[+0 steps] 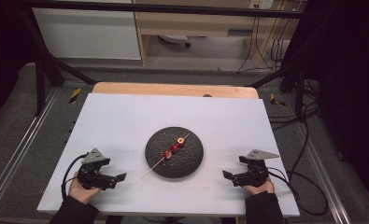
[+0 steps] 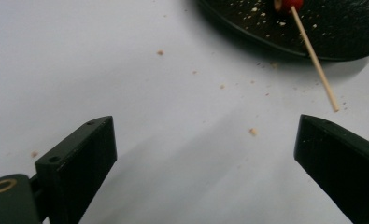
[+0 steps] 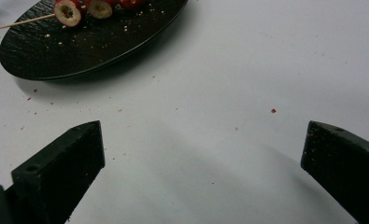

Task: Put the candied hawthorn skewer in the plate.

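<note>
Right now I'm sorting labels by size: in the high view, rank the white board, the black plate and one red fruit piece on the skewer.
1. white board, by far the largest.
2. black plate, a round dish at the board's middle.
3. red fruit piece, the smallest; the three pieces on the skewer look alike in size.

I am seeing bare white tabletop lying open ahead of both my grippers; blocking the middle is the round black textured plate, with the thin wooden skewer of red fruit slices overhanging its near-left rim.
</note>
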Action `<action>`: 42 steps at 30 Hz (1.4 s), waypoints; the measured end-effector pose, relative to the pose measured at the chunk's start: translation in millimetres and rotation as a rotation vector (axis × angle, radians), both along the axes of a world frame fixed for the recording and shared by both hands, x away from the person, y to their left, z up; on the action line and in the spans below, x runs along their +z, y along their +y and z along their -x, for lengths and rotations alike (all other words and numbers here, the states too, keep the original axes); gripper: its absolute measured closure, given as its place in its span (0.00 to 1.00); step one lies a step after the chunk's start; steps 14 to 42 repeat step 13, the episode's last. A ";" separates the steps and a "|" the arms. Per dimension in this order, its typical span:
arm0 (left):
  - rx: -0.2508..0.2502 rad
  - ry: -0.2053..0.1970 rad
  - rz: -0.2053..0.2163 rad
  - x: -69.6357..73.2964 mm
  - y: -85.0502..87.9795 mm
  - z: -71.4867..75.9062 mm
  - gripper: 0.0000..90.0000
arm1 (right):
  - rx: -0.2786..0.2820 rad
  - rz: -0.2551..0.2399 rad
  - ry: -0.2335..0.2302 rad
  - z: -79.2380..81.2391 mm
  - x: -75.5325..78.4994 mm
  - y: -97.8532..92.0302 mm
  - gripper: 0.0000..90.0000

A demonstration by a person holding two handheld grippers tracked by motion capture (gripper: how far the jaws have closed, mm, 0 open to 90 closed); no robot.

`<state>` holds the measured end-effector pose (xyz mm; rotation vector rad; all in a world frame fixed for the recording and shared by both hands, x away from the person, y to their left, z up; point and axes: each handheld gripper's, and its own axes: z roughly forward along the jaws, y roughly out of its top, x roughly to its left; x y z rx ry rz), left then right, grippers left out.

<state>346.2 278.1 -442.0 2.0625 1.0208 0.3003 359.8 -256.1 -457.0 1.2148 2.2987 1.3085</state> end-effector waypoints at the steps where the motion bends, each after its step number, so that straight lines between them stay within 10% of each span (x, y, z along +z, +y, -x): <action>1: 0.005 -0.003 -0.003 -0.8 2.7 0.3 0.06 | -0.001 0.000 0.000 0.1 0.1 -0.1 0.00; 42: 0.029 0.004 -0.022 -7.7 10.3 0.5 0.06 | 0.007 -0.011 0.025 -0.1 0.1 0.6 0.00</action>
